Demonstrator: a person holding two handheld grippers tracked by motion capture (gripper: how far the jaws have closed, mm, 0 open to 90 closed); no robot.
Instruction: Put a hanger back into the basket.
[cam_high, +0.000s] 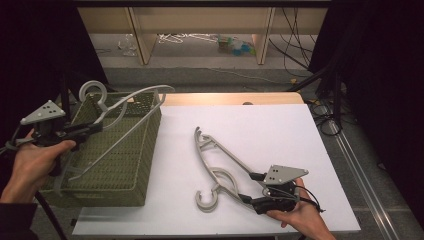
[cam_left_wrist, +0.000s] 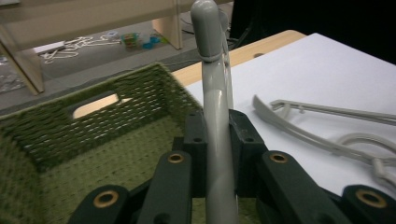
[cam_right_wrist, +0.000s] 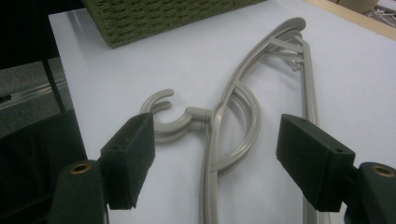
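Right now the left gripper (cam_high: 87, 129) is pinching a grey hanger (cam_high: 122, 107) over the green basket (cam_high: 127, 165), jaws pressed onto the curved bar just below the hook, as the left gripper view makes plain. That hanger lies across the basket's open top, its hook up at about 11 o'clock of the basket and its far arm reaching toward 1 o'clock, resting on the rim.

Over on the white mat (cam_high: 280, 130) a second hanger (cam_high: 220, 165) lies flat. Its long axis runs from 11 o'clock down to 5 o'clock, with the hook curling out at the near end toward 7 o'clock. The right gripper (cam_high: 260, 192) sits at that hanger's 5 o'clock end, low to the mat, jaws spread wide. From the right gripper view the loop and the straight bar both lie between the two open jaws, stretching away toward 12 o'clock, and the hook points off to 10 o'clock.

My guess is the right hand is the one to take this hanger: it is far nearer, and lined up along the length, so closing would catch the bars crosswise
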